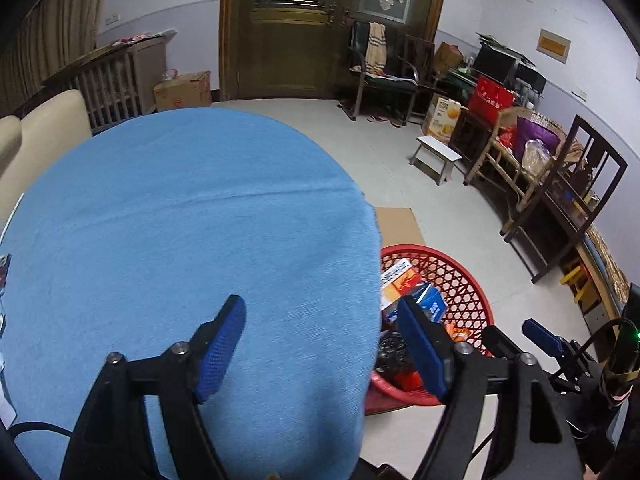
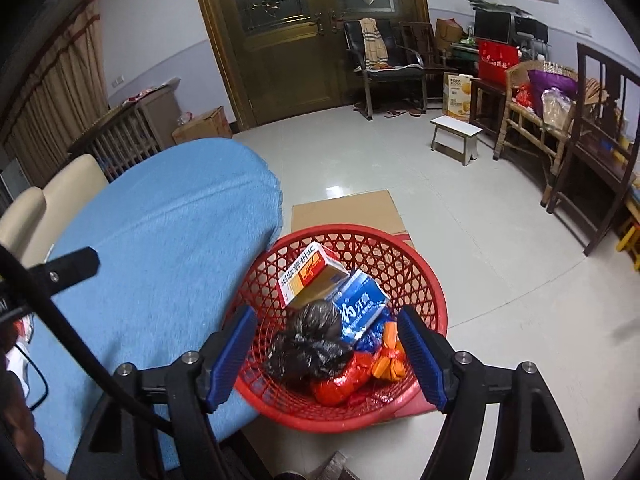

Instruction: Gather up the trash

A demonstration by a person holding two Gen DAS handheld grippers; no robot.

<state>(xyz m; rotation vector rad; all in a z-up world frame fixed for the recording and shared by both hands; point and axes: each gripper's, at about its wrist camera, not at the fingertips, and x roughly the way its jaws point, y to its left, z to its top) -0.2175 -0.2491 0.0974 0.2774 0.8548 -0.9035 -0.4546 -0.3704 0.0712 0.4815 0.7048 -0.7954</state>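
Note:
A red mesh basket stands on the floor beside the blue-clothed round table. It holds a white and orange box, a blue box, black crumpled bags, and red and orange wrappers. My right gripper is open and empty, above the basket. My left gripper is open and empty, above the table's right edge. The basket also shows in the left wrist view, partly hidden by the table. The right gripper also shows in the left wrist view.
A flat piece of cardboard lies under and behind the basket. A small white stool, chairs and cluttered furniture line the far and right walls. Cream chair backs stand left of the table. A cardboard box sits by the door.

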